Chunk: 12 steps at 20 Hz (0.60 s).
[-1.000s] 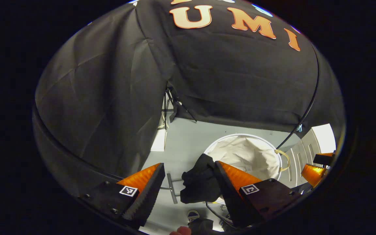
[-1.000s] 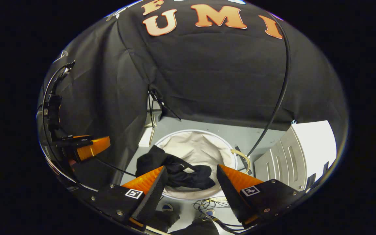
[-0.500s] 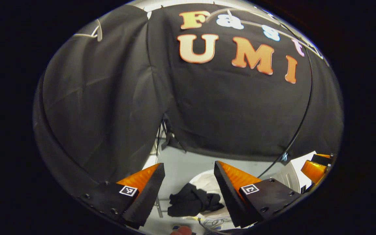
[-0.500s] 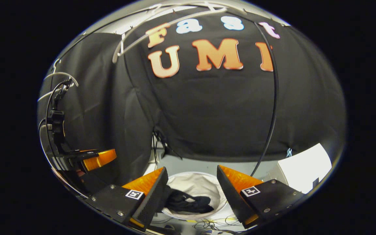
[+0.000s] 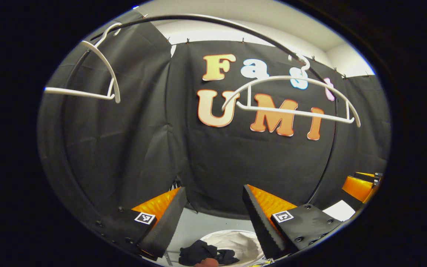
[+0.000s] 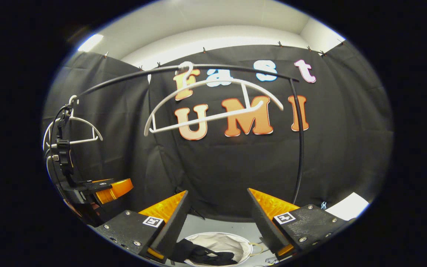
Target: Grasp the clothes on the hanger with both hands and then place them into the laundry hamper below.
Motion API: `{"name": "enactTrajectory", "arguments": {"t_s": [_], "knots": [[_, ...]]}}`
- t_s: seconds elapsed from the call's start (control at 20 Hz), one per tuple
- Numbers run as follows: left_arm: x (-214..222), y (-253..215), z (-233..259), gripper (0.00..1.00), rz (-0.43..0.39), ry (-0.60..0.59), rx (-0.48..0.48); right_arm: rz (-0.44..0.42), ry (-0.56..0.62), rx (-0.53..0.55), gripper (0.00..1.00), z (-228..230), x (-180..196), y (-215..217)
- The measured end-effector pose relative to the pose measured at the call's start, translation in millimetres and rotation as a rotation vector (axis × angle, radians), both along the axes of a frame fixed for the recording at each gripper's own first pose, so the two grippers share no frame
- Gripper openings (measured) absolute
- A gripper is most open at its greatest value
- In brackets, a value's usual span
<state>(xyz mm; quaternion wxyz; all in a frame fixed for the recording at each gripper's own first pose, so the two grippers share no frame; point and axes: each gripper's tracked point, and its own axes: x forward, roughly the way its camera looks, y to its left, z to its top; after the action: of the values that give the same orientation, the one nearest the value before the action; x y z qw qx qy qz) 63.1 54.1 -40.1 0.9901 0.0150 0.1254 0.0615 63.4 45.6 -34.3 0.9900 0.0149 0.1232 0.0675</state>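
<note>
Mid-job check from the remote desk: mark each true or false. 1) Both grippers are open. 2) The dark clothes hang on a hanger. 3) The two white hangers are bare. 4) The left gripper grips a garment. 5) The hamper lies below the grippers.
1) Both grippers are open. True: the left gripper and the right gripper both show a wide gap between their fingers.
2) False: the dark clothes lie on the hamper, part draped over its rim.
3) True: both the near hanger and the far hanger on the rail carry nothing.
4) False: nothing sits between its fingers.
5) True: it shows low between the fingers.
</note>
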Motion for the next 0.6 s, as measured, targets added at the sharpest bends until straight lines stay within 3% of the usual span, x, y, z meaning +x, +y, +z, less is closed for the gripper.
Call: {"name": "enactTrajectory", "arguments": {"t_s": [0.15, 0.2, 0.25, 0.6], "knots": [[1.4, -1.0, 27.4, 0.98, -0.014, -0.071, -0.006, -0.006, -0.079, -0.011, 0.93, 25.4, -0.2, -7.0], [1.6, -1.8, 37.5, 0.98, -0.013, -0.095, -0.003, -0.010, -0.100, -0.020, 0.82, 31.8, 0.9, -10.1], [-1.8, -5.6, 53.7, 1.00, -0.018, -0.117, -0.005, -0.014, -0.117, -0.028, 1.00, 39.0, 0.9, -14.0], [-22.4, -3.9, 94.1, 0.99, -0.019, -0.239, -0.017, -0.045, -0.229, -0.037, 1.00, 74.5, -11.1, -29.2]]}}
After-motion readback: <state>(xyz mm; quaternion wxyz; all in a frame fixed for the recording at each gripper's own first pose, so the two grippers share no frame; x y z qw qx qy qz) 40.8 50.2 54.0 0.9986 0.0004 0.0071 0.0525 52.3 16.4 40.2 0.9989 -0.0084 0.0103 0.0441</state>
